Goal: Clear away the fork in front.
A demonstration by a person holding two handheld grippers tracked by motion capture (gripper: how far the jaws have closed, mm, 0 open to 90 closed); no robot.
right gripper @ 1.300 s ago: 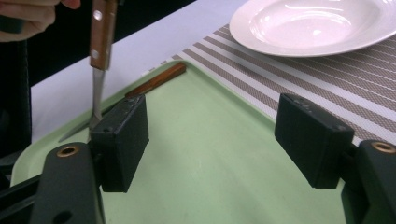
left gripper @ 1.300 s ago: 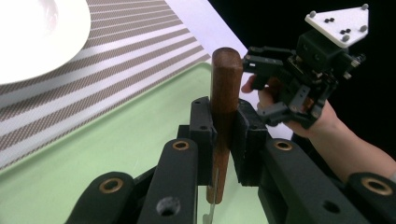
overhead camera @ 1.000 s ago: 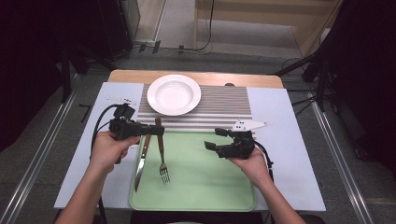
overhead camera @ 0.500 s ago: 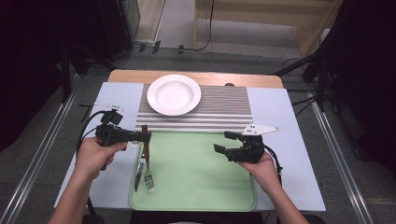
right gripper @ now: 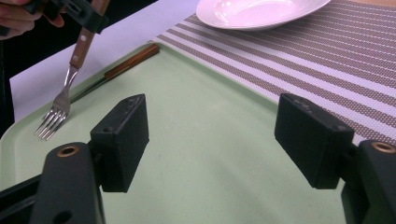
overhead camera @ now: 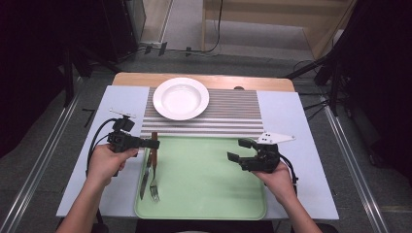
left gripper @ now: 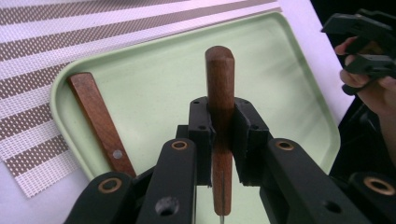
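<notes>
My left gripper (overhead camera: pixel 153 144) (left gripper: pixel 219 135) is shut on the wooden handle of a fork (overhead camera: pixel 154 180) (left gripper: pixel 219 79). The fork (right gripper: pixel 58 109) hangs tines-down, low over the left side of the green tray (overhead camera: pixel 209 194) (right gripper: pixel 205 140). A wooden-handled knife (overhead camera: pixel 145 172) (left gripper: pixel 95 116) (right gripper: pixel 133 60) lies in the tray beside it, along the left rim. My right gripper (overhead camera: pixel 235 150) (right gripper: pixel 212 135) hovers open over the tray's right part, with nothing between its fingers. A white plate (overhead camera: pixel 180 98) (right gripper: pixel 257 9) rests on the striped placemat (overhead camera: pixel 228 114) behind the tray.
The tray (left gripper: pixel 177 70) sits at the table's near edge on a pale blue surface (overhead camera: pixel 291 116). Cables trail from both grippers. My right gripper (left gripper: pixel 362 42) appears across the tray in the left gripper view, and my left gripper (right gripper: pixel 79 11) in the right gripper view.
The left hand has drawn back and down with the fork, carrying it toward the tray's left rim next to the knife. The right gripper has shifted right and stays open.
</notes>
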